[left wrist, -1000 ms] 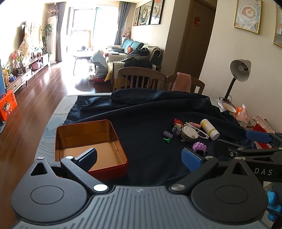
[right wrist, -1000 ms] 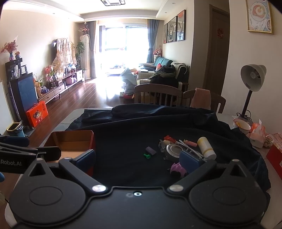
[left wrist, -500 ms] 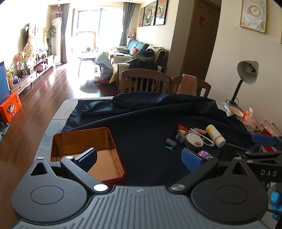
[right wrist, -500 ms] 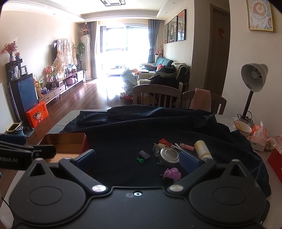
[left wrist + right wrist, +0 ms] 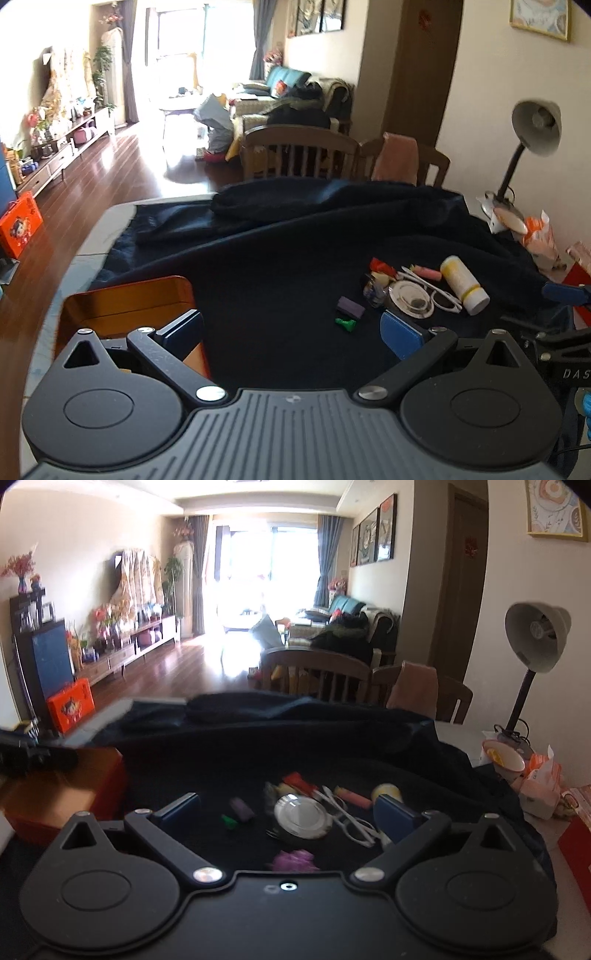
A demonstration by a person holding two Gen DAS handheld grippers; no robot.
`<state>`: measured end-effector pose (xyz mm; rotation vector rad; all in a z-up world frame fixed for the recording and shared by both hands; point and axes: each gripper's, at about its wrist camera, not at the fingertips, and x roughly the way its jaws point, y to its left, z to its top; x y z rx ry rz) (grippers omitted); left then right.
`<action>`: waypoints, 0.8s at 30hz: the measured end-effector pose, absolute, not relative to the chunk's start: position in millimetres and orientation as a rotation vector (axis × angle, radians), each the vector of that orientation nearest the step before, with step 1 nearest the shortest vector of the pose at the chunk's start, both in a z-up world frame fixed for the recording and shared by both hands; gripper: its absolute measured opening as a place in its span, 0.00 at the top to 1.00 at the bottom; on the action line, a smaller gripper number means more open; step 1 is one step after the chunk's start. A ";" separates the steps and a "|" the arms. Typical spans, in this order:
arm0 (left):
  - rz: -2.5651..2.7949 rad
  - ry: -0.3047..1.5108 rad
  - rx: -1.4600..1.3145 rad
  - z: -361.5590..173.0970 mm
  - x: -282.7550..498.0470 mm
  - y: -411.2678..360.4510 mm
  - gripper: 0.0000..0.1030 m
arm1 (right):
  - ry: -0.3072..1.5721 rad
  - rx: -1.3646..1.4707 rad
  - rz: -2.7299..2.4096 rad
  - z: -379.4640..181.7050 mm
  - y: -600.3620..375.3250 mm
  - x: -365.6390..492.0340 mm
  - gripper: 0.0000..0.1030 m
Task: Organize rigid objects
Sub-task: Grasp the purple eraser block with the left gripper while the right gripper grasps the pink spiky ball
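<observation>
A dark cloth (image 5: 280, 266) is lying over the table (image 5: 110, 229). On it, at nine o'clock, a tin tray (image 5: 125, 299) is sitting. At three o'clock a cluster is lying: a round metal lid (image 5: 303, 816), glasses (image 5: 351, 821) just beside it toward three, a cylindrical bottle (image 5: 463, 284) farther that way. A small block (image 5: 350, 307) and a small peg (image 5: 345, 323) are lying at the lid's nine o'clock, between lid and tray. A knobbly toy (image 5: 295, 860) is lying at the lid's six o'clock. Two chairs (image 5: 299, 151) are standing at twelve, behind the table; a desk lamp (image 5: 532, 147) is standing at two o'clock.
</observation>
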<state>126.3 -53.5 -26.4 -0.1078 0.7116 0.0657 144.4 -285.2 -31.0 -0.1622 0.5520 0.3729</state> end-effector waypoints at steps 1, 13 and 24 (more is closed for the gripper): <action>0.064 0.724 -0.101 -30.5 131.5 -58.5 0.00 | 0.565 -0.166 0.387 -36.8 -291.0 149.4 0.04; 0.045 0.818 -0.142 -73.4 190.6 -99.4 0.00 | 0.705 -0.190 0.537 -78.4 -315.7 178.9 0.13; 0.089 0.897 -0.177 -109.2 243.9 -111.2 0.00 | 0.758 -0.245 0.622 -104.6 -308.3 199.9 0.21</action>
